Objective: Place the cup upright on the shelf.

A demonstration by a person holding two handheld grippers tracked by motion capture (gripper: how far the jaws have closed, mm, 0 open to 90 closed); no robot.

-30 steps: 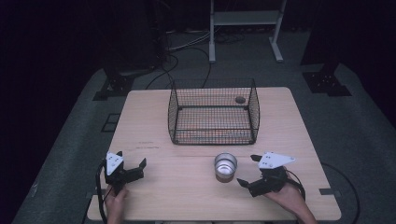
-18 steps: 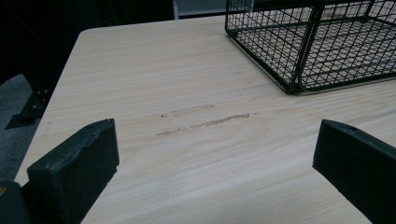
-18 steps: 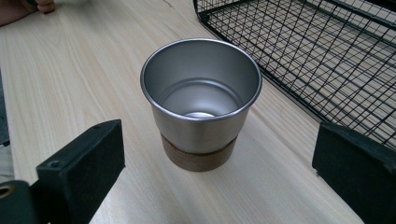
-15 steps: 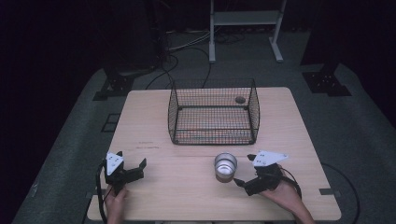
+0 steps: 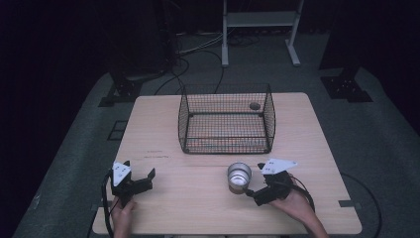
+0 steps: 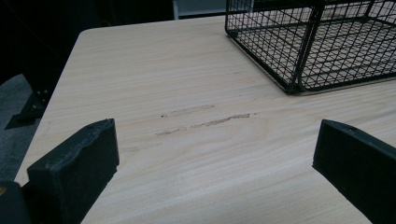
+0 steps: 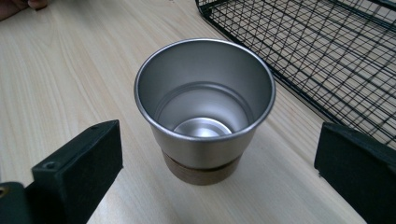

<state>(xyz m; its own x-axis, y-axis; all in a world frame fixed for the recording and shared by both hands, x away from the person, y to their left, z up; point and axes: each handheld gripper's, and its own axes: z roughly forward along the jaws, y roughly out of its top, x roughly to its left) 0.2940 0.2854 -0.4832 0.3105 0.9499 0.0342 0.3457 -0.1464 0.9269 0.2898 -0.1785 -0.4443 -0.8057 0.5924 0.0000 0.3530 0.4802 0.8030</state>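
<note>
our right gripper (image 5: 251, 191) has crept in toward the metal cup (image 5: 239, 177) over the last second, and its jaws have just been opening to their widest. in the right gripper view the cup (image 7: 204, 112) stands upright on its brown base, ahead of the two jaws, with nothing yet between them and neither pad touching it. we read this as the approach to a grasp: the gap is set wider than the cup, so the next move should be a push forward until the wall sits between the pads, then a squeeze.

the cup rests on the counter (image 5: 198, 208) just in front of the wire basket (image 5: 225, 119), near its right front corner but apart from it. that basket looks like the likely place for it.

our left gripper (image 5: 133, 181) has kept its place at the near left of the counter, jaws apart and empty, facing bare wood in the left gripper view.
</note>
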